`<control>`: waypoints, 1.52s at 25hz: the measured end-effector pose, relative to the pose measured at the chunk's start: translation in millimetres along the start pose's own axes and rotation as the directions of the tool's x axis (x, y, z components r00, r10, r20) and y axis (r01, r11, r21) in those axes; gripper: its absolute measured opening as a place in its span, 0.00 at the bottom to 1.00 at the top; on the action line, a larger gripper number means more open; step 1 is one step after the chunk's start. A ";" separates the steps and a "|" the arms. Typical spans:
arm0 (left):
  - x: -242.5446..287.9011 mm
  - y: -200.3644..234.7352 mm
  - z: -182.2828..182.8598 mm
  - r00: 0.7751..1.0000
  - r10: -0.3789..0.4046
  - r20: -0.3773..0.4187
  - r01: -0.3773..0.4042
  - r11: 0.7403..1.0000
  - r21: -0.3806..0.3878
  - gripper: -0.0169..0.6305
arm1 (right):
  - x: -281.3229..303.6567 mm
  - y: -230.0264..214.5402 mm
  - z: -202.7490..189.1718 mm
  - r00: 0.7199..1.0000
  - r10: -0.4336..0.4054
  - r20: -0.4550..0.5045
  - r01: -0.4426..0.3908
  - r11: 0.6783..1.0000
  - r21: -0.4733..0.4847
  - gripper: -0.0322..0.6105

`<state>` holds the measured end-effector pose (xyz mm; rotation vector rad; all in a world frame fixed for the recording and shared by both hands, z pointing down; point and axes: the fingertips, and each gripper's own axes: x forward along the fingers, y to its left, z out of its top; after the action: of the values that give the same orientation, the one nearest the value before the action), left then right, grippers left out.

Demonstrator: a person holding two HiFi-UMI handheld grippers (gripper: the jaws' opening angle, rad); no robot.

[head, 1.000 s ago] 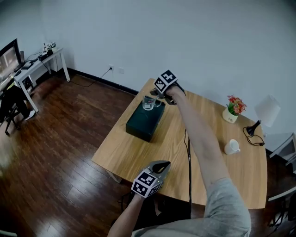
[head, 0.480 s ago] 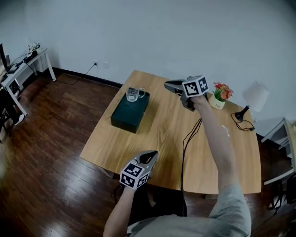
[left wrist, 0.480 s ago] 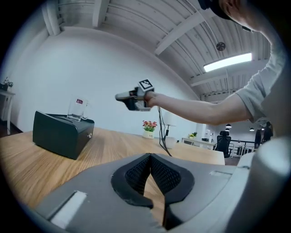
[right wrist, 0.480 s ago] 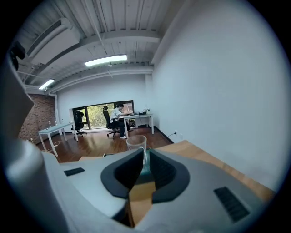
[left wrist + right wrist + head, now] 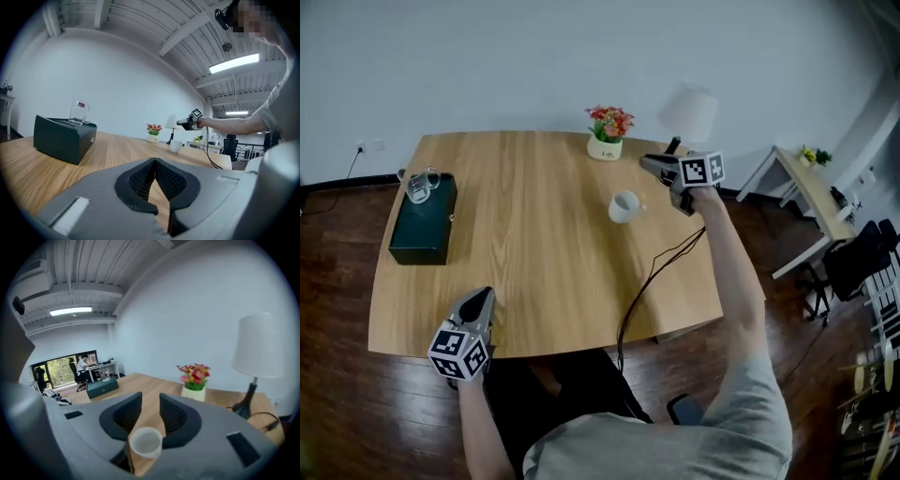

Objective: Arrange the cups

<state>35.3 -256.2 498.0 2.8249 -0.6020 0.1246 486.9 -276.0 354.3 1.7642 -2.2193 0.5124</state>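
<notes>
A clear glass mug (image 5: pixel 417 185) stands on a dark green box (image 5: pixel 422 230) at the table's left end; the left gripper view shows the mug (image 5: pixel 79 112) too. A white cup (image 5: pixel 623 206) stands on the table right of centre. My right gripper (image 5: pixel 649 163) hovers just beyond and right of it, open, its jaws having just been opening. Its own view shows the white cup (image 5: pixel 146 442) low in the gap between the jaws, untouched by the pads. My left gripper (image 5: pixel 478 302) rests at the near table edge, shut and empty (image 5: pixel 154 161).
A flower pot (image 5: pixel 607 139) and a white lamp (image 5: pixel 689 111) stand at the table's far edge near the right gripper. A black cable (image 5: pixel 652 277) trails off the near right edge. A small side table (image 5: pixel 811 192) and a chair (image 5: pixel 853 258) stand at the right.
My right gripper left the glass mug on the box and swung far across the table to the white cup, its jaws wider. The head view turned right. The left gripper stayed.
</notes>
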 end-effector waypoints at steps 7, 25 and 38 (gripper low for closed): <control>1.9 3.8 -3.1 1.000 0.020 0.002 -0.020 1.000 0.013 0.04 | -59.4 -39.7 -85.9 0.995 -0.080 -0.064 0.085 0.994 0.066 0.34; 30.2 -45.5 -29.4 0.990 -0.051 -0.131 0.068 0.989 0.129 0.04 | -42.0 -25.1 -135.1 0.962 -0.026 -0.271 0.010 0.998 -0.062 0.27; 29.0 -46.7 -30.4 0.993 -0.030 -0.114 0.045 0.990 0.131 0.04 | 46.5 -21.6 -128.0 0.894 -0.012 -0.447 0.007 1.000 -0.013 0.26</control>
<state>80.0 -218.3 520.8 2.9320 -0.5336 0.3249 495.3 -266.6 491.5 1.4651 -1.8828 0.8109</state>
